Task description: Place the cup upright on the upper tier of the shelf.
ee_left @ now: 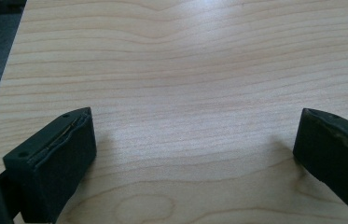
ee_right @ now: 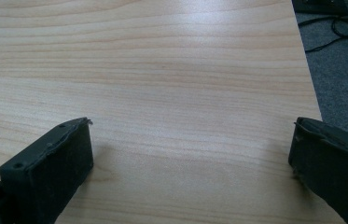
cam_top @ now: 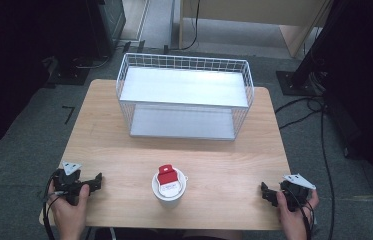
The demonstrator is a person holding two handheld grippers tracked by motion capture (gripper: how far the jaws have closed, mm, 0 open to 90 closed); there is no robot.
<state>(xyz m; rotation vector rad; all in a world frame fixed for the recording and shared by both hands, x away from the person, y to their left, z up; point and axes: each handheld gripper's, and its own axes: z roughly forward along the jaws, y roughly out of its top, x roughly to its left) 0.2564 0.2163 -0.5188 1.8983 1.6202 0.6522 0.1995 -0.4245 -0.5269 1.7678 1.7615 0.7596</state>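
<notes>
The cup (cam_top: pixel 169 187) stands upright near the front edge of the counter (cam_top: pixel 224 160), about midway between the two hands, a red-and-white lid or label on its top. Nothing touches it. Behind it, well apart, sits the wire rack (cam_top: pixel 184 95) with two shelves, both bare.

Left tongs (cam_top: pixel 98 181) rest low at the front left corner, jaws spread wide; the left gripper view shows bare wood between them (ee_left: pixel 195 140). Right tongs (cam_top: pixel 265 191) sit at the front right corner, likewise wide open, the counter edge and floor cables just past the far jaw in the right gripper view (ee_right: pixel 190 149). Neither holds anything.

The step looks like the reach for the cup, perhaps for a rack shelf, though that is a guess. To do it well: come in level from the side, jaws kept wide until they straddle the cup's wall below the rim, then close squarely across the middle. Grip low enough not to tip it, and don't pinch the lid. It is round, so an off-centre squeeze may let it slip out.
</notes>
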